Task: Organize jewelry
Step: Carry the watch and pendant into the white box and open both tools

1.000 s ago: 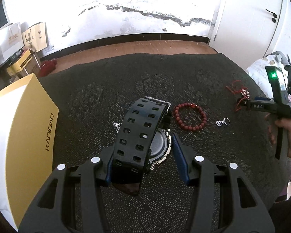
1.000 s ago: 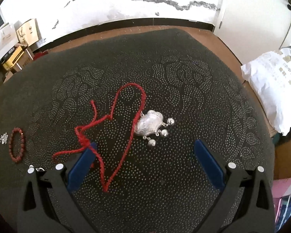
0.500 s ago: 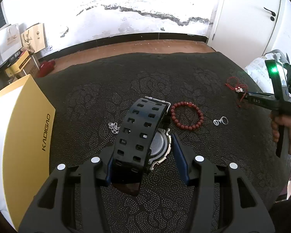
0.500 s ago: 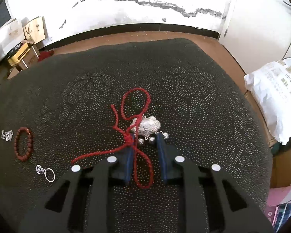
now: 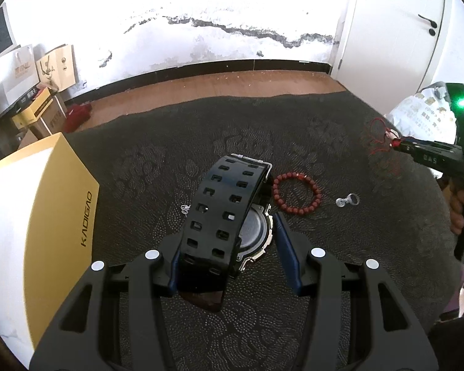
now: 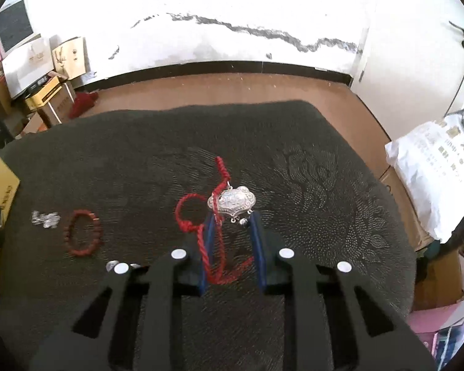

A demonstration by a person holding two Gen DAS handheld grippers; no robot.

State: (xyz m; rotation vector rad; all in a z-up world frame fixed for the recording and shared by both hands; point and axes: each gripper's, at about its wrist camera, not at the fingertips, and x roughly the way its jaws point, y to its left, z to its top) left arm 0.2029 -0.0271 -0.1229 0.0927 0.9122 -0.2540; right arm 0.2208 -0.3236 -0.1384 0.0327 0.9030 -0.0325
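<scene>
My left gripper [image 5: 232,225] is shut on a black watch [image 5: 225,204] whose holed strap arches up between the fingers, above the dark cloth. My right gripper [image 6: 233,216] is shut on a red cord necklace [image 6: 201,241] with a silver lock pendant [image 6: 232,199] that sits at the fingertips, and the cord loops hang off the cloth. In the left wrist view the right gripper [image 5: 399,145] is raised at the far right with the red cord [image 5: 377,133] dangling from it. A red bead bracelet [image 5: 297,194] lies on the cloth between the two grippers.
A yellow box [image 5: 46,210] stands at the table's left edge. A small silver ring piece [image 5: 348,200] and a little silver chain [image 5: 185,208] lie near the bracelet. A white bag [image 6: 433,167] sits off the right edge. Cardboard boxes [image 5: 37,111] stand by the far wall.
The right gripper went from wide open to shut on the necklace and lifted it off the cloth. The left gripper kept still with the watch.
</scene>
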